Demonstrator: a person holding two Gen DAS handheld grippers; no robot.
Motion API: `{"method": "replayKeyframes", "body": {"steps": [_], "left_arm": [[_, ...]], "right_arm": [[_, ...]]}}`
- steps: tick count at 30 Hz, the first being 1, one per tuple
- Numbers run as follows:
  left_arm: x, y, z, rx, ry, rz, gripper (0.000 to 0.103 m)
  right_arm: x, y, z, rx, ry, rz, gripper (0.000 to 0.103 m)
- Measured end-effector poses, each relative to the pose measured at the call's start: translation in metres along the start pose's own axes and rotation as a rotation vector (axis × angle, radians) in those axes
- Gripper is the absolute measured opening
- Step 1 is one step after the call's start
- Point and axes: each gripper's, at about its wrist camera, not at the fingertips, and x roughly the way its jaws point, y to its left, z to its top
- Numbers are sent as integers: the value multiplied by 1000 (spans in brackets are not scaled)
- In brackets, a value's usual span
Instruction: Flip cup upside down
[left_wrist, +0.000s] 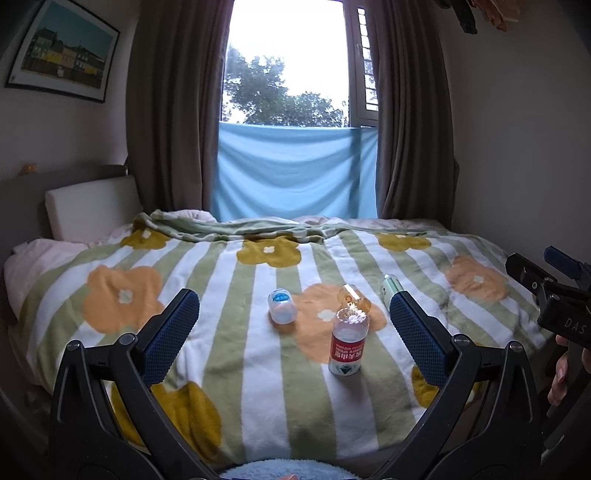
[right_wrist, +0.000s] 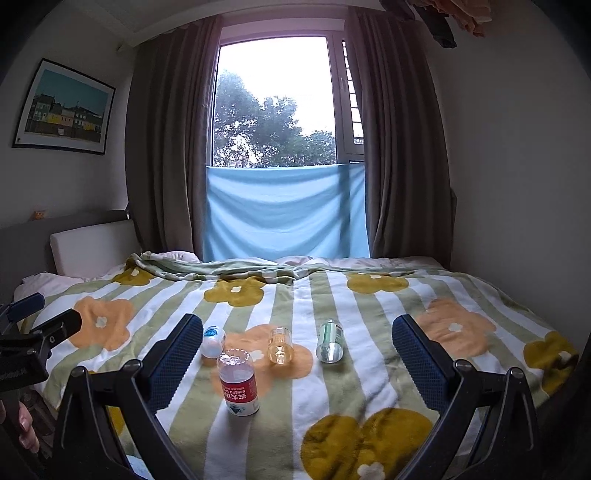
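Several small cups sit on the striped flower blanket (left_wrist: 258, 387). A clear cup with a red label (left_wrist: 347, 345) (right_wrist: 239, 386) stands on end, its label print reading upside down. Lying on their sides behind it are a white cup with a blue label (left_wrist: 282, 306) (right_wrist: 213, 341), an amber clear cup (left_wrist: 354, 298) (right_wrist: 280, 345) and a pale green cup (left_wrist: 390, 290) (right_wrist: 330, 341). My left gripper (left_wrist: 294, 296) hangs open and empty in front of them. My right gripper (right_wrist: 296, 320) is likewise open and empty, with the cups between and beyond its fingers.
The bed fills the room from the headboard cushion (right_wrist: 92, 247) on the left to the wall on the right. Brown curtains and a blue cloth (right_wrist: 286, 212) cover the window behind it. A person's fingers (left_wrist: 559, 373) hold the right gripper's handle.
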Motion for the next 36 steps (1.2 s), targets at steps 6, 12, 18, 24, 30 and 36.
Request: {"method": "replayKeyframes", "body": {"steps": [6, 12, 18, 24, 30, 36], "left_arm": [[-2, -1, 0, -2, -1, 0, 103], [0, -1, 0, -1, 0, 0, 103], [-1, -2, 0, -2, 1, -3, 103], [-1, -3, -1, -2, 1, -2, 103], [-1, -5, -1, 5, 0, 12, 103], [-1, -6, -1, 7, -4, 15, 103]], "right_arm": [[-2, 0, -1, 0, 3, 1, 102], [-1, 0, 0, 9, 8, 7, 102], [-1, -1, 0, 8, 9, 6, 102], [-1, -1, 0, 11, 8, 5, 102], [-1, 1, 0, 13, 12, 11, 102], [-1, 3, 0, 13, 12, 12, 102]]}}
